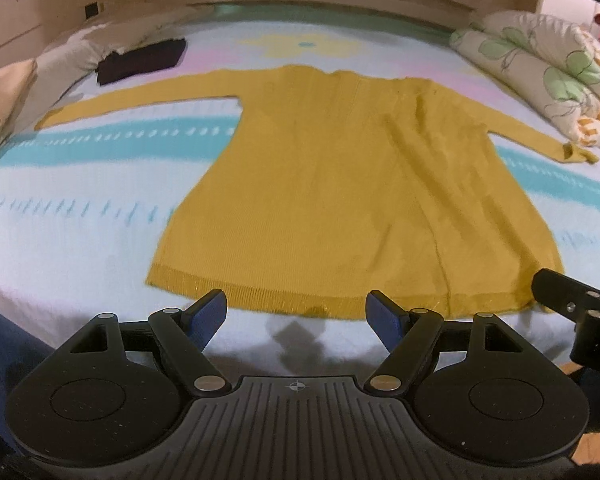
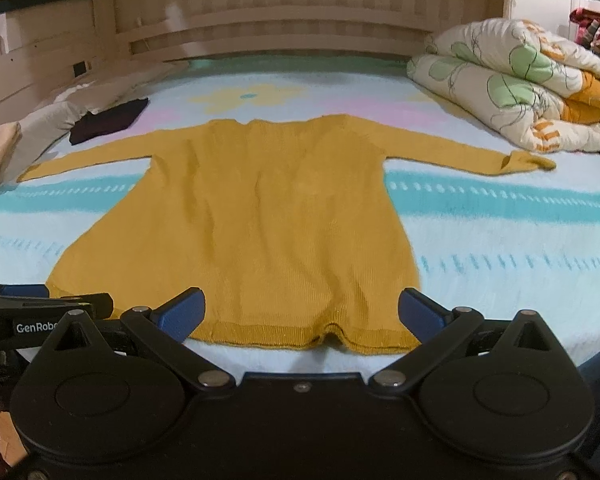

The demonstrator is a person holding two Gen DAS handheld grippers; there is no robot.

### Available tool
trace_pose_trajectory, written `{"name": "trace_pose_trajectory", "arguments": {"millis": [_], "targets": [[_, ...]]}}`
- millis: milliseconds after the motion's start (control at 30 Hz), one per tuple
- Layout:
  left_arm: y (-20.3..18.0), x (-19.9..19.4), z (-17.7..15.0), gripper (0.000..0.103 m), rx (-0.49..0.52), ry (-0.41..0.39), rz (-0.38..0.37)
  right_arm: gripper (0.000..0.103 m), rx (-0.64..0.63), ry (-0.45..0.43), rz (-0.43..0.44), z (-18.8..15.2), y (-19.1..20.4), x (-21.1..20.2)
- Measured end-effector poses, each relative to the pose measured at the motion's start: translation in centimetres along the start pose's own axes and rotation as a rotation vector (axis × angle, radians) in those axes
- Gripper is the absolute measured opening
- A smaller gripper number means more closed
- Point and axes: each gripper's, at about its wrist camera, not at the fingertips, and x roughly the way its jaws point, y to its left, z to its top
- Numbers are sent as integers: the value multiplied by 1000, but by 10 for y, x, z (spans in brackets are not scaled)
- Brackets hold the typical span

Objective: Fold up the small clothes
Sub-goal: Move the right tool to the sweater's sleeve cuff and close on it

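Observation:
A mustard-yellow knitted sweater (image 1: 324, 184) lies flat on the bed, hem toward me and both sleeves spread out to the sides; it shows again in the right wrist view (image 2: 244, 232). My left gripper (image 1: 298, 312) hovers open just short of the hem's middle, nothing between its blue pads. My right gripper (image 2: 302, 312) is open too, its fingers straddling the hem's right part without pressing it. The right gripper's body shows at the edge of the left wrist view (image 1: 576, 304), and the left gripper's at the left of the right wrist view (image 2: 48, 300).
The bed sheet (image 1: 80, 208) is pale blue with teal stripes. A folded dark garment (image 1: 142, 60) and beige pillows (image 1: 4, 96) lie at the far left. A rolled floral quilt (image 2: 520, 88) sits at the far right. A wooden headboard (image 2: 280, 12) runs behind.

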Motion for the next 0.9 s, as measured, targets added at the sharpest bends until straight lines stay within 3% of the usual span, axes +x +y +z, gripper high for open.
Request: {"name": "trace_pose_trajectory", "arguments": {"millis": [267,400,500,667,767,900], "targets": [[2,13,2,76,-2,86,57,102,24,85,-16,1,-2,15],[3,19,13,75,0,159,17,102,67,137,-2,5,-10,23],[-1,18,25,68,32,156,-6,102,81,155,3,16,-19,29],[-8,21,64,68,71,118,-37,101,91,141,2,54,-47,39],[-10,29,97,68,82,101,-54,93,97,117,0,86,-74,51],[-10,41,148,68,60,68,-68,90,99,81,-83,136,-116,73]]}}
